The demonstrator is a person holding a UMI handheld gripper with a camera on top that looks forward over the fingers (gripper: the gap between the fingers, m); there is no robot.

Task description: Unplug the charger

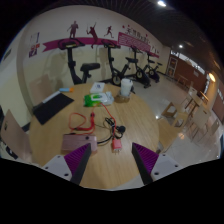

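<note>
A small pinkish-red plug with a dark cable running away from it lies on the wooden table, just ahead of my fingers and about midway between them. I cannot tell what it is plugged into. A red looped cord lies to its left, with a whitish piece close to my left finger. My gripper is open wide and holds nothing. Its purple pads stand far apart, short of the plug.
On the far part of the table are a dark flat mat or laptop, a green and white item and a white container. Exercise machines stand along the back wall. Chairs stand to the right.
</note>
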